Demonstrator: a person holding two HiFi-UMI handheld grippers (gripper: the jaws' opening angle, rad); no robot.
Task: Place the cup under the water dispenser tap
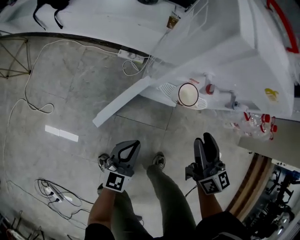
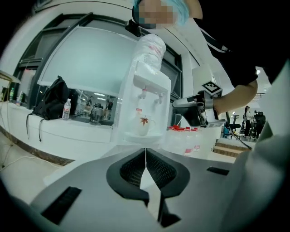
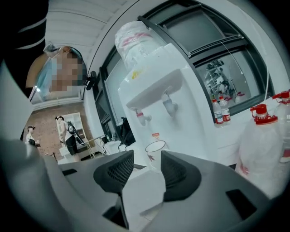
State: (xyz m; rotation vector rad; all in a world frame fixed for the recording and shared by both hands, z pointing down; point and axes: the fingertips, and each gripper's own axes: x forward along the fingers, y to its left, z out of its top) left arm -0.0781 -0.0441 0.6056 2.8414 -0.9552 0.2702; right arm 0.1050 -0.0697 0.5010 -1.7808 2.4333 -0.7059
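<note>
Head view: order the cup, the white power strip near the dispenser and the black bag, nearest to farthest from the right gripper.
1. Cup, at the dispenser, just ahead of the right gripper.
2. Power strip, farther up and left.
3. Bag, far top left on the counter.

Tools in hand: left gripper and right gripper, both with smooth grey shells tapering to dark jaws. The pads are black with a fine mesh texture. A white cube with black square markers sits at the rear of each. Clothing: black short-sleeved top, grey-green trousers, grey shoes with pale soles.
</note>
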